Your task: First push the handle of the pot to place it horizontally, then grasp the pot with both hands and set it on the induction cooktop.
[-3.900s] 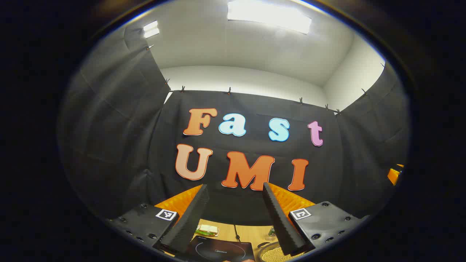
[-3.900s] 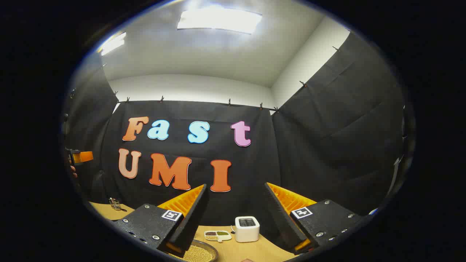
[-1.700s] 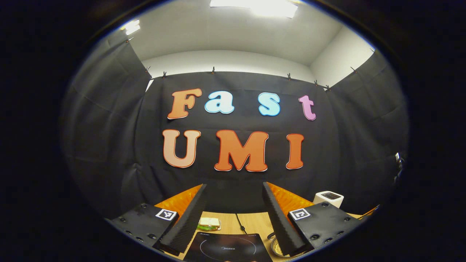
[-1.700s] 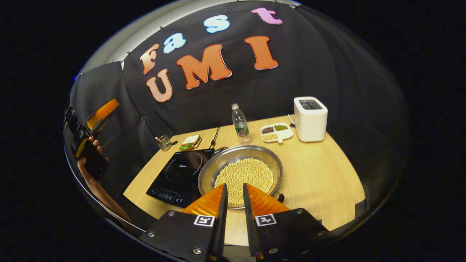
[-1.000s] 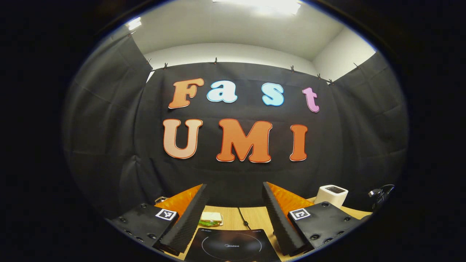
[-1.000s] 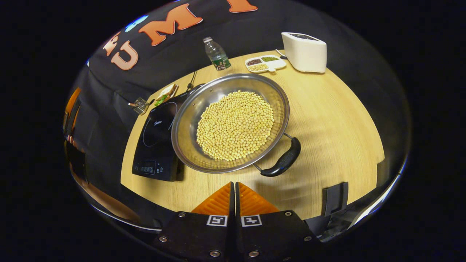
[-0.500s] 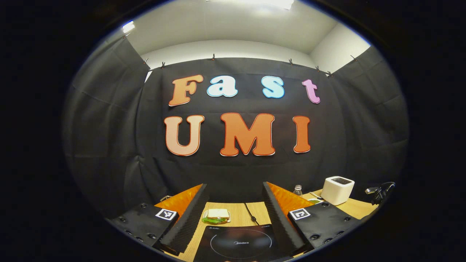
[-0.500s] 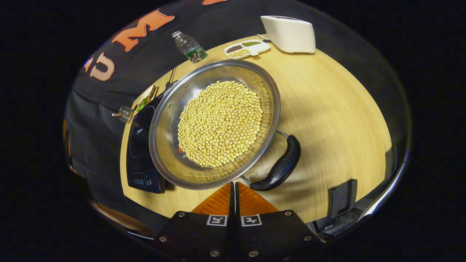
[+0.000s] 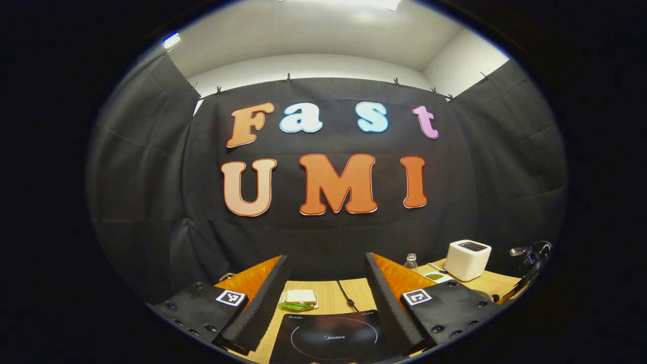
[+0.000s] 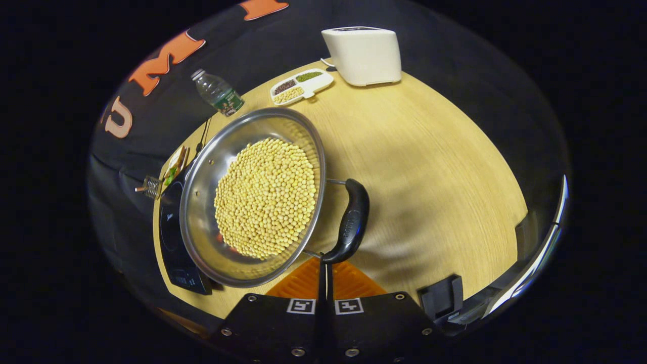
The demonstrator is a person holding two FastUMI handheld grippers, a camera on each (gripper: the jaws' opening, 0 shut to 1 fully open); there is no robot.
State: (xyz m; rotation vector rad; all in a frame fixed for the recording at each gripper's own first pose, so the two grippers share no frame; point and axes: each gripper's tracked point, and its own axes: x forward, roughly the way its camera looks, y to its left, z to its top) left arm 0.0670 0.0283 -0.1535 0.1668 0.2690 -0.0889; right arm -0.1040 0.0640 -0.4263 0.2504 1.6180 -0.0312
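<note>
The pot (image 10: 252, 197) is a wide, shallow steel pan heaped with pale yellow beans (a near-full layer). It sits on the wooden table, its rim at 9 o'clock overlapping the cooktop (image 10: 169, 237). Its black handle (image 10: 350, 222) curves at 3 o'clock. The cooktop is a flat black slab with a ring mark.

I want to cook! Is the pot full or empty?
Not empty: yellow beans cover the bottom of the pot, well below its rim.
</note>
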